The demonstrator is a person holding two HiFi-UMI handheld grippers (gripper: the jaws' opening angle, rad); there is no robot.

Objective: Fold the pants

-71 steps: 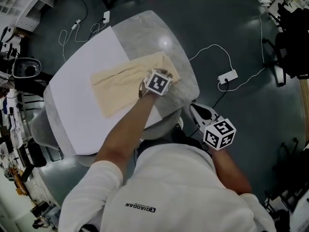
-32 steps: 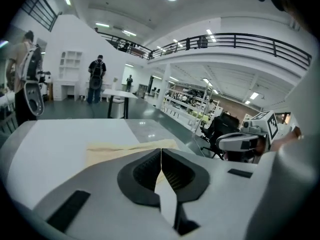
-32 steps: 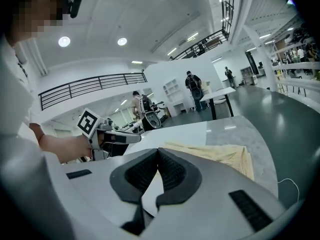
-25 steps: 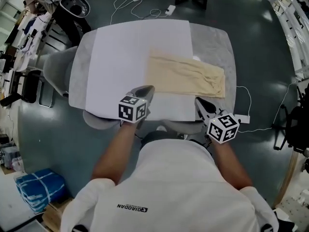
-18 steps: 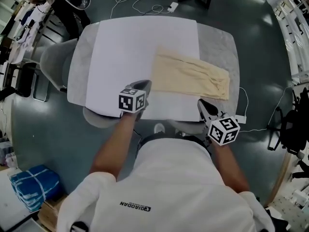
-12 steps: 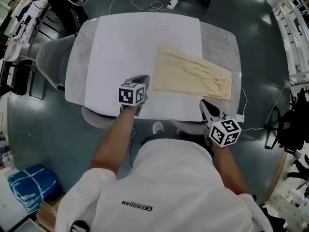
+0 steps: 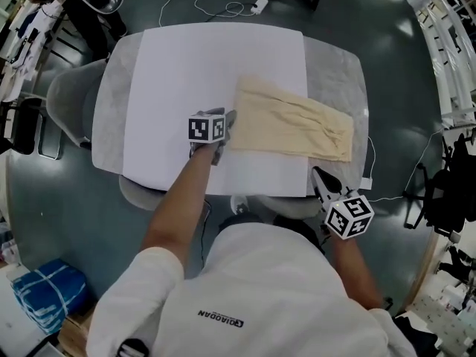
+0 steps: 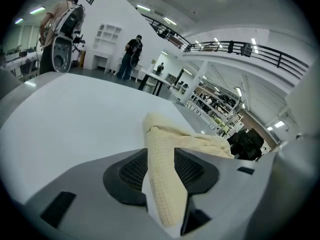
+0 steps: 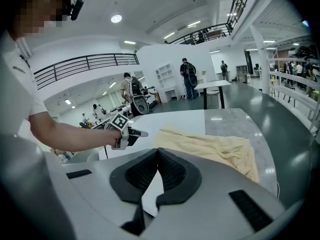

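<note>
My left gripper (image 7: 225, 123) has just been opening; its jaws stand spread around the left end of the pants (image 7: 294, 129), mid-frame on the table (image 7: 186, 58). I should pinch deep before lifting. My right gripper (image 7: 321, 181), lower right, is pressed together, empty.

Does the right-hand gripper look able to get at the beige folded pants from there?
Probably yes: only bare grey tabletop lies between the right gripper and the beige folded pants, though its jaws are shut.
</note>
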